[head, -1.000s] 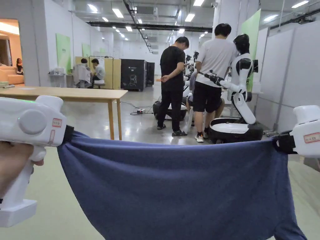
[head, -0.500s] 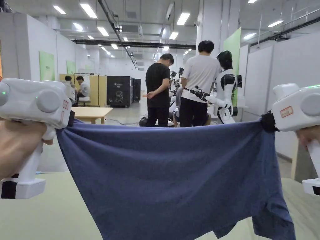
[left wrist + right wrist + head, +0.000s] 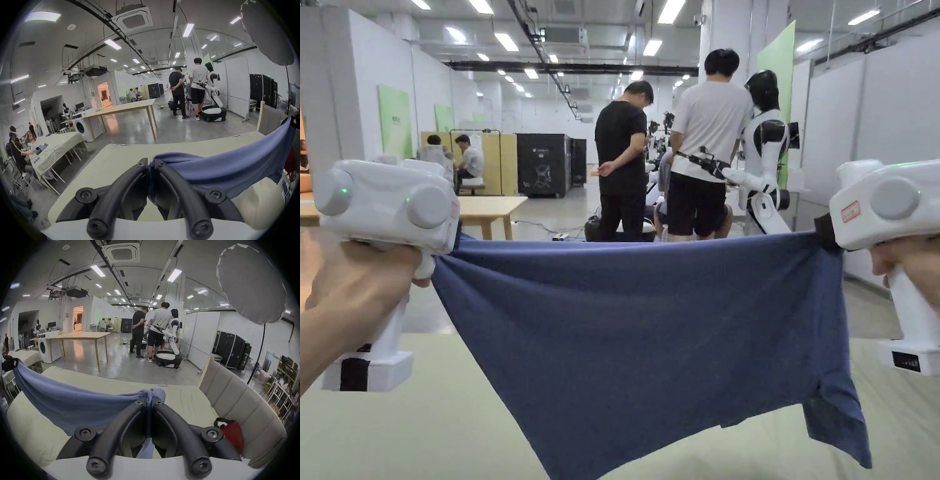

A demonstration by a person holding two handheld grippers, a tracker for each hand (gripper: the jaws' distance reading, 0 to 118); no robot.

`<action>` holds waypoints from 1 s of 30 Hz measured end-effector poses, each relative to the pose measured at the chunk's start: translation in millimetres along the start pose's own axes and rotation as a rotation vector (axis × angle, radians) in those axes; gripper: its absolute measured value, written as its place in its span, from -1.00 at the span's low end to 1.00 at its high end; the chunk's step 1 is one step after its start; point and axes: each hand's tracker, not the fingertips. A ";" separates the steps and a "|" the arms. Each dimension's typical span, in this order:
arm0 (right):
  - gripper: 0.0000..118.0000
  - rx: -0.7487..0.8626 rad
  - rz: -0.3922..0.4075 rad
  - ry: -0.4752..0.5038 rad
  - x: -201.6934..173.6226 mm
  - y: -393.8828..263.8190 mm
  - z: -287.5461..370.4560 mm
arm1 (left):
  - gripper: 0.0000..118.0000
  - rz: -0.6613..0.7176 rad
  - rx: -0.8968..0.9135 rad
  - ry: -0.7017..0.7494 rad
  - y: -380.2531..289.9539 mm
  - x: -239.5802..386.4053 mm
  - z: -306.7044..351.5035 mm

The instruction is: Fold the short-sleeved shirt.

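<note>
Both fingers [image 3: 142,164] of the left gripper [image 3: 150,163] pinch one corner of the shirt [image 3: 637,337], and the right gripper [image 3: 149,400] is clamped on the opposite corner, so the blue cloth hangs stretched between them above the bed [image 3: 425,431]. From the head view the jaws hide behind the white housings; each gripper view shows its black jaws closed on bunched fabric, and the right one shows a red bag [image 3: 232,433] by the padded headboard [image 3: 235,395].

no legible text, red-bordered gripper labels too small to read
</note>
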 end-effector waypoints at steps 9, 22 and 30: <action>-0.90 -0.101 -0.029 0.027 -2.7 -87.8 -21.3 | -0.94 -0.006 -0.122 -0.038 -76.9 15.7 -32.7; -0.90 -0.287 -0.069 0.126 -7.4 -308.3 101.9 | -0.94 -0.032 -0.334 -0.164 -283.1 -13.5 83.6; -0.90 -0.332 -0.133 0.153 -19.1 -407.9 203.0 | -0.94 0.023 -0.381 -0.168 -374.3 -51.4 180.8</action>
